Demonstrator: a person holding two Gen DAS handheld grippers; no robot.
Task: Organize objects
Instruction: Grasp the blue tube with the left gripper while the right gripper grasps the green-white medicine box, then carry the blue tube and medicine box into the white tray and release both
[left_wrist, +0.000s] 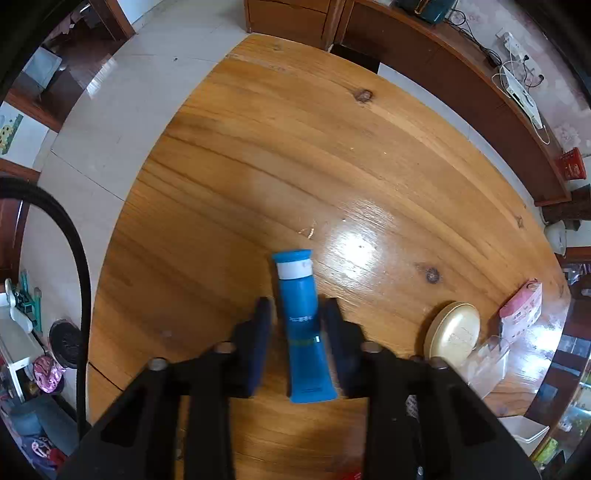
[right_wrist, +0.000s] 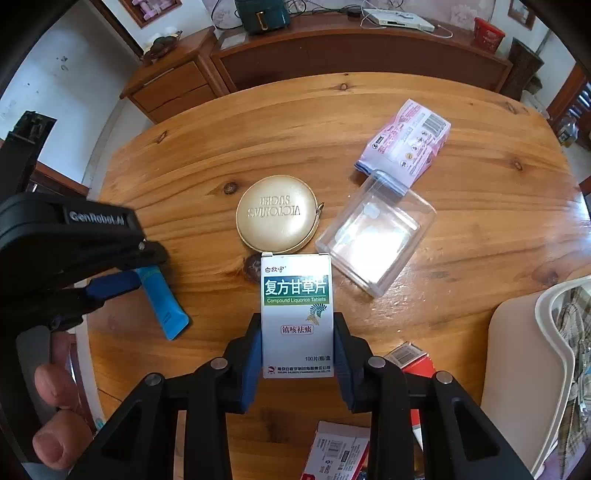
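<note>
Between my right tongs (right_wrist: 297, 325) sits a white rectangular cardboard box of liquorice tablets (right_wrist: 296, 314), both blue pads pressed against its sides, held above the near part of the round wooden table (right_wrist: 258, 140). My left tongs (left_wrist: 295, 310) straddle a blue plastic squeeze tube (left_wrist: 301, 325) with a white band under its cap; gaps show on both sides, so they stand released. Just beyond the box lies a round gold embossed tin (right_wrist: 277, 212), with a clear plastic case (right_wrist: 376, 236) to its right and a pink printed packet (right_wrist: 406, 140) farther right
</note>
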